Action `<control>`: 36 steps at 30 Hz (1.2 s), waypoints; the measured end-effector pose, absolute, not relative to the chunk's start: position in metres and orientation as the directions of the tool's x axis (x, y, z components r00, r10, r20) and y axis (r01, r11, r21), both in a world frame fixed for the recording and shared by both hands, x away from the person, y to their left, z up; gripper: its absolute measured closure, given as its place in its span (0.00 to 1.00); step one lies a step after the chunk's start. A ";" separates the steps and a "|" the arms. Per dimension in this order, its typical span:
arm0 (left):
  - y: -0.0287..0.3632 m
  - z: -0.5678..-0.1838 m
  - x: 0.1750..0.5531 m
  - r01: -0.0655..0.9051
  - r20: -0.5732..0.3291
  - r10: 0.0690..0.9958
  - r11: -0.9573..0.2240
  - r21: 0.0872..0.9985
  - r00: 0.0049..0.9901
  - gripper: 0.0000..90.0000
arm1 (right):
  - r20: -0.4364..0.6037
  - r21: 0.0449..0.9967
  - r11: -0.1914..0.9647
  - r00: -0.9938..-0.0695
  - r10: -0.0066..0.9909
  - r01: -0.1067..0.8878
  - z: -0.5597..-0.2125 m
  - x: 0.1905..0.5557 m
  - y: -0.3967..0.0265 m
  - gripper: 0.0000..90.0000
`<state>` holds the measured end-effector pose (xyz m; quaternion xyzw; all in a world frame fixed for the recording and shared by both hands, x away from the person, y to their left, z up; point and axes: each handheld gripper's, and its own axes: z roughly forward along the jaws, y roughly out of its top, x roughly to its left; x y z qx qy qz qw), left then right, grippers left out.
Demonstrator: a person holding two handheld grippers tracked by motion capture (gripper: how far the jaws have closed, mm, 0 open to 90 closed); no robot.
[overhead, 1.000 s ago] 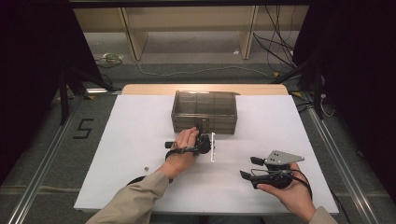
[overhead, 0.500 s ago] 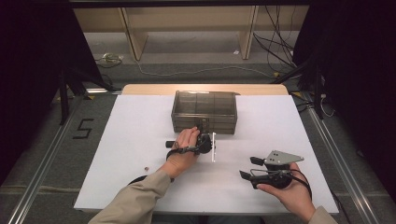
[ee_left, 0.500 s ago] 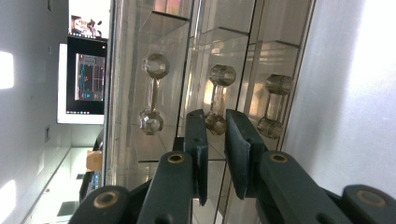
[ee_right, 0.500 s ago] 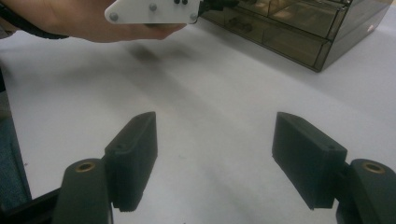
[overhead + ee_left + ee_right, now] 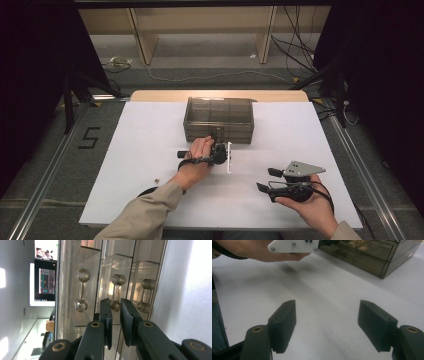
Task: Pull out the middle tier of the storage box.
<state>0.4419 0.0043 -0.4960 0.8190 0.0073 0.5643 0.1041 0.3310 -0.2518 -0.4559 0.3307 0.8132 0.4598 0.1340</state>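
with the left gripper (image 5: 115, 312) narrowed on the middle drawer's clear handle (image 5: 116, 292) of the smoky drawer box (image 5: 219, 119) at the counter's (image 5: 135, 150) far middle, pull straight out, while the right gripper (image 5: 327, 322) waits wide and empty.

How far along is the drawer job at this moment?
Done: the left gripper has reached the drawer box. In hand: its jaws close around the middle handle. Left: every drawer looks shut, so the pull remains. The right gripper waits open above the table.
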 end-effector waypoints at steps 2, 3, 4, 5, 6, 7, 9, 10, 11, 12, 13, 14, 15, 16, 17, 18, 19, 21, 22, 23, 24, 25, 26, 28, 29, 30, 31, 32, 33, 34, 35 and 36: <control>0.004 -0.496 0.442 -0.106 0.924 0.123 -0.979 0.172 0.362 0.90 | 0.089 0.836 0.356 -0.744 0.662 0.417 -0.456 0.331 -0.252 0.36; 0.004 -0.496 0.442 -0.105 0.924 0.123 -0.979 0.172 0.362 0.90 | 0.089 0.836 0.357 -0.744 0.662 0.417 -0.456 0.331 -0.252 0.36; 0.004 -0.496 0.442 -0.106 0.923 0.123 -0.979 0.172 0.363 0.90 | 0.088 0.836 0.357 -0.745 0.662 0.416 -0.456 0.331 -0.252 0.36; 0.004 -0.496 0.442 -0.106 0.923 0.122 -0.979 0.172 0.364 0.90 | 0.088 0.836 0.357 -0.744 0.662 0.417 -0.456 0.331 -0.252 0.36; 0.004 -0.495 0.442 -0.104 0.923 0.117 -0.981 0.165 0.366 0.90 | 0.088 0.836 0.357 -0.744 0.662 0.416 -0.456 0.331 -0.252 0.36; 0.004 -0.495 0.441 -0.103 0.923 0.117 -0.981 0.165 0.366 0.90 | 0.089 0.836 0.357 -0.744 0.662 0.417 -0.456 0.331 -0.252 0.36; 0.005 -0.495 0.441 -0.104 0.923 0.114 -0.981 0.162 0.369 0.90 | 0.088 0.836 0.357 -0.744 0.662 0.417 -0.456 0.331 -0.252 0.36; 0.005 -0.495 0.441 -0.103 0.922 0.117 -0.981 0.165 0.368 0.90 | 0.088 0.836 0.357 -0.744 0.662 0.417 -0.456 0.331 -0.252 0.36; 0.005 -0.495 0.441 -0.103 0.922 0.117 -0.981 0.165 0.369 0.90 | 0.088 0.836 0.357 -0.744 0.662 0.417 -0.456 0.331 -0.252 0.36; 0.005 -0.495 0.441 -0.104 0.923 0.115 -0.981 0.163 0.368 0.90 | 0.087 0.836 0.358 -0.745 0.661 0.415 -0.456 0.331 -0.252 0.36; 0.005 -0.495 0.441 -0.104 0.922 0.115 -0.981 0.164 0.369 0.90 | 0.088 0.836 0.357 -0.744 0.662 0.416 -0.456 0.331 -0.252 0.36; 0.005 -0.495 0.441 -0.106 0.922 0.116 -0.980 0.165 0.368 0.90 | 0.089 0.836 0.357 -0.744 0.662 0.417 -0.456 0.331 -0.252 0.36; 0.005 -0.494 0.441 -0.106 0.922 0.116 -0.980 0.166 0.370 0.90 | 0.088 0.836 0.357 -0.744 0.662 0.417 -0.456 0.331 -0.252 0.36; 0.005 -0.494 0.440 -0.106 0.921 0.116 -0.980 0.166 0.372 0.90 | 0.089 0.836 0.356 -0.744 0.662 0.416 -0.456 0.331 -0.252 0.36; 0.005 -0.494 0.440 -0.104 0.920 0.114 -0.981 0.164 0.374 0.90 | 0.087 0.837 0.358 -0.746 0.661 0.415 -0.456 0.331 -0.252 0.36; 0.005 -0.494 0.440 -0.104 0.920 0.116 -0.981 0.166 0.374 0.90 | 0.088 0.836 0.357 -0.745 0.662 0.417 -0.456 0.331 -0.252 0.36; 0.005 -0.494 0.440 -0.104 0.919 0.114 -0.981 0.164 0.377 0.90 | 0.088 0.836 0.358 -0.745 0.662 0.416 -0.456 0.331 -0.252 0.36; 0.005 -0.494 0.439 -0.104 0.920 0.108 -0.982 0.158 0.376 0.90 | 0.087 0.836 0.358 -0.745 0.661 0.415 -0.456 0.331 -0.252 0.36; 0.005 -0.494 0.439 -0.104 0.920 0.110 -0.982 0.159 0.376 0.90 | 0.087 0.836 0.357 -0.745 0.661 0.416 -0.456 0.331 -0.252 0.36; 0.005 -0.493 0.439 -0.103 0.920 0.108 -0.982 0.157 0.377 0.90 | 0.086 0.837 0.358 -0.745 0.661 0.415 -0.456 0.331 -0.252 0.36; 0.005 -0.493 0.438 -0.104 0.920 0.107 -0.982 0.156 0.377 0.90 | 0.088 0.837 0.357 -0.745 0.661 0.416 -0.456 0.331 -0.252 0.36; 0.005 -0.494 0.438 -0.107 0.922 0.106 -0.982 0.157 0.373 0.90 | 0.088 0.836 0.357 -0.744 0.662 0.417 -0.456 0.331 -0.252 0.36; 0.005 -0.494 0.438 -0.106 0.922 0.107 -0.982 0.157 0.373 0.90 | 0.087 0.836 0.358 -0.744 0.662 0.416 -0.456 0.331 -0.252 0.36; 0.005 -0.494 0.438 -0.107 0.922 0.106 -0.982 0.156 0.373 0.90 | 0.087 0.836 0.358 -0.745 0.661 0.415 -0.456 0.331 -0.252 0.36; 0.005 -0.494 0.437 -0.107 0.922 0.106 -0.982 0.156 0.371 0.90 | 0.086 0.836 0.359 -0.746 0.661 0.415 -0.456 0.331 -0.252 0.36; 0.005 -0.494 0.437 -0.107 0.922 0.105 -0.982 0.155 0.373 0.90 | 0.087 0.836 0.358 -0.745 0.662 0.416 -0.456 0.331 -0.252 0.36; 0.005 -0.494 0.436 -0.105 0.922 0.110 -0.981 0.160 0.371 0.90 | 0.088 0.836 0.357 -0.744 0.663 0.417 -0.456 0.331 -0.252 0.36; 0.004 -0.495 0.435 -0.109 0.922 0.111 -0.981 0.161 0.371 0.89 | 0.088 0.836 0.357 -0.744 0.663 0.416 -0.456 0.331 -0.252 0.36; 0.005 -0.494 0.434 -0.109 0.924 0.104 -0.982 0.154 0.369 0.90 | 0.087 0.837 0.357 -0.745 0.662 0.414 -0.456 0.331 -0.252 0.36; 0.005 -0.495 0.434 -0.110 0.923 0.102 -0.982 0.152 0.370 0.90 | 0.086 0.836 0.358 -0.745 0.662 0.415 -0.456 0.331 -0.252 0.36; 0.005 -0.495 0.434 -0.111 0.923 0.104 -0.982 0.155 0.370 0.89 | 0.086 0.836 0.359 -0.746 0.661 0.414 -0.456 0.331 -0.252 0.36; 0.005 -0.495 0.433 -0.112 0.923 0.109 -0.981 0.161 0.368 0.89 | 0.087 0.836 0.358 -0.745 0.662 0.416 -0.456 0.331 -0.252 0.36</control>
